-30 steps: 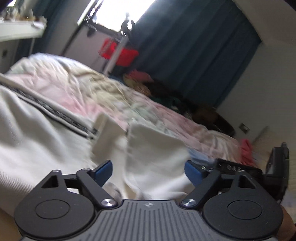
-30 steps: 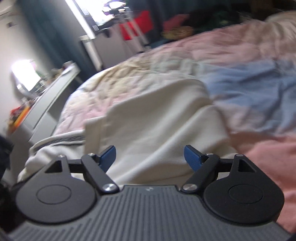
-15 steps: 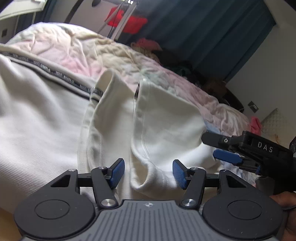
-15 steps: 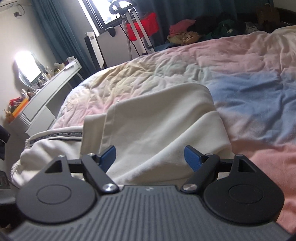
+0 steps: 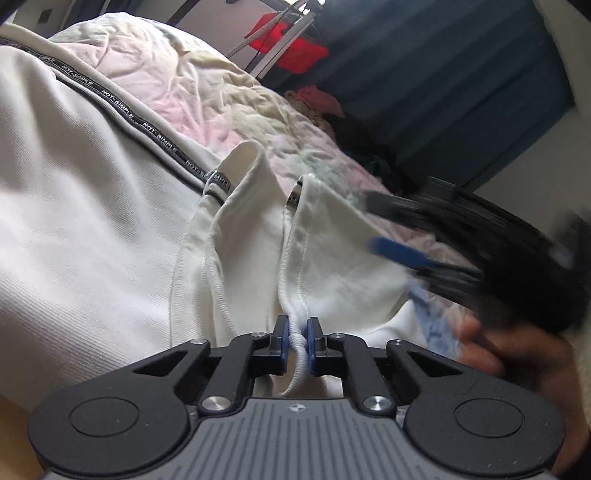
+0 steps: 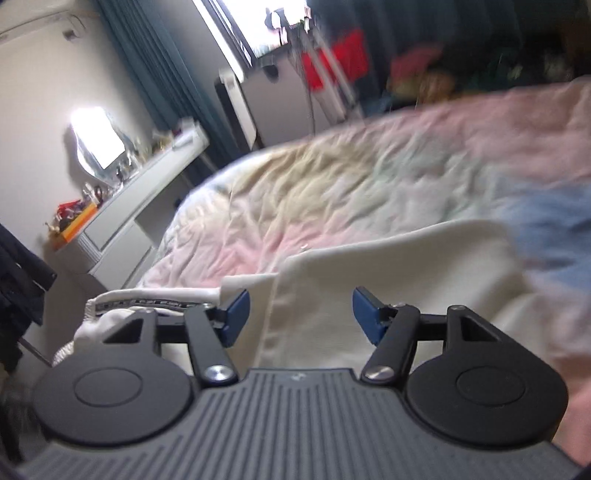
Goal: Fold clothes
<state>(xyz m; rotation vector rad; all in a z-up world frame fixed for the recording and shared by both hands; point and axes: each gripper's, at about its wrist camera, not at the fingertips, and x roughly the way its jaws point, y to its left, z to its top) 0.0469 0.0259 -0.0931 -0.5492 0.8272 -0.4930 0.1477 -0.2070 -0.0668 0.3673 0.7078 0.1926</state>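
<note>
Cream jacket (image 5: 92, 229), ribbed and trimmed with a black band of white lettering (image 5: 122, 114), lies spread over the near part of the bed, its hem toward me. My left gripper (image 5: 295, 334) has its blue pads pinched tight on a fold of that hem, a white ridge of cloth squeezed up between them. My right gripper (image 6: 300, 314) hangs just above another part of the same garment with its jaws narrowing; cream fabric shows in the gap, but the pads press on nothing. From the left view that tool is a dark blur on the right, with my hand (image 5: 517, 354) on it.

Under the jacket lies a crumpled quilt (image 6: 332, 192) in washed-out pink, yellow, pale green and blue, covering the whole bed. Past its far edge hang dark teal curtains (image 5: 461, 92), with a bright window (image 6: 236, 33) beside them, a metal stand (image 6: 325, 66) carrying something red (image 5: 295, 51), and a heap of dark and pink clothes (image 5: 332, 107). On the left wall sits a white dressing table (image 6: 147, 184) crowded with small items below a glowing mirror (image 6: 98, 142).
</note>
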